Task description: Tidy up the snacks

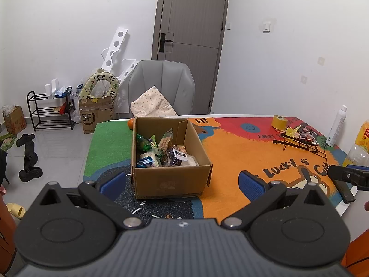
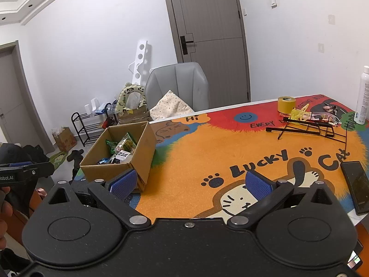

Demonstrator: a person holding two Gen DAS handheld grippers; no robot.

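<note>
An open cardboard box (image 1: 170, 180) stands on the table's left part and holds several snack packets (image 1: 161, 150). It also shows in the right wrist view (image 2: 115, 170). A black wire rack (image 2: 306, 129) lies tipped at the far right with a few snack packets (image 2: 322, 116) by it. My left gripper (image 1: 182, 184) is open and empty, just in front of the box. My right gripper (image 2: 191, 185) is open and empty above the orange mat, to the right of the box.
A colourful cat mat (image 2: 230, 143) covers the table. On it are a yellow tape roll (image 2: 286, 105), a white spray bottle (image 2: 364, 97), a black phone (image 2: 356, 184) and an orange (image 1: 131, 123). A grey chair (image 1: 161, 85) stands behind the table.
</note>
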